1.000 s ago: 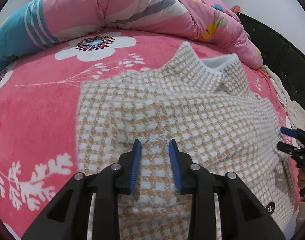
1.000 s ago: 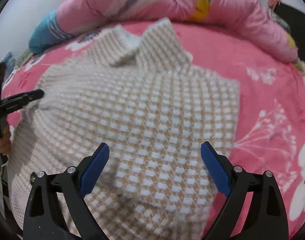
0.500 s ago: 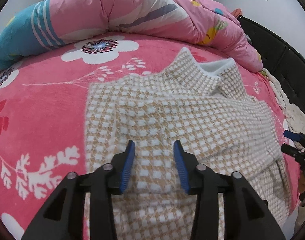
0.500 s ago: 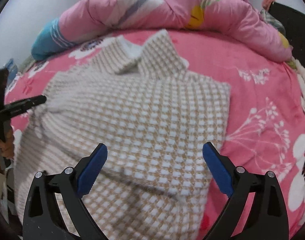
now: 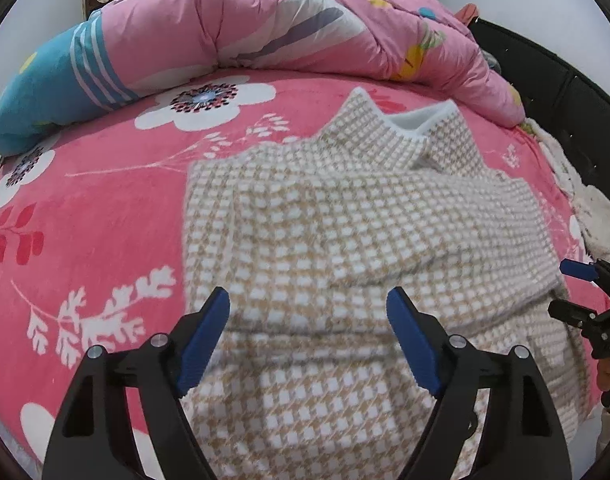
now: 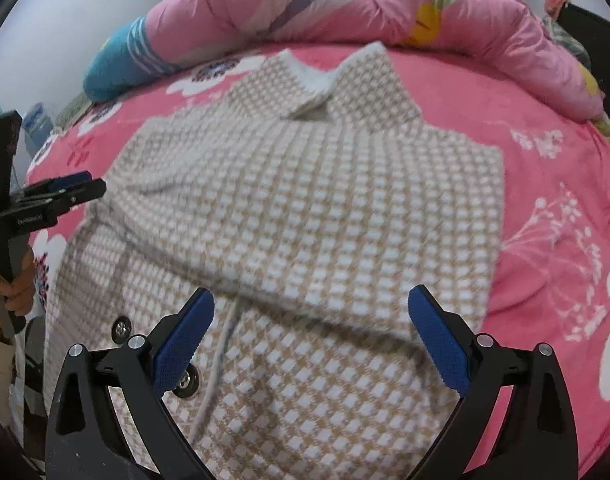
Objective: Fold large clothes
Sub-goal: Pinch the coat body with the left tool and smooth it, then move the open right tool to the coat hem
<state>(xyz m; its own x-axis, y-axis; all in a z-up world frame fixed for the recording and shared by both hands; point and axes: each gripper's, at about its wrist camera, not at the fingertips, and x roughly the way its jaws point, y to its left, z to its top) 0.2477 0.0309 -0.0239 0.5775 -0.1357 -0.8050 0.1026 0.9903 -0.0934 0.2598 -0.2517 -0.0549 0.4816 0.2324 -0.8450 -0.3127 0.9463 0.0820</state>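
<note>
The checked coat [image 5: 345,220] lies on the bed [image 5: 85,220], both sleeves folded across. Left gripper [image 5: 309,336] jaws are opening, empty; right gripper [image 6: 311,340] jaws stand apart. The lengthwise fold seems left.

Coat [image 5: 345,240] hem cut off below both claws' views

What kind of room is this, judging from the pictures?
Most likely a bedroom: the checked jacket lies on a bed with a pink floral blanket, a rolled pink quilt behind it and a dark headboard.
</note>
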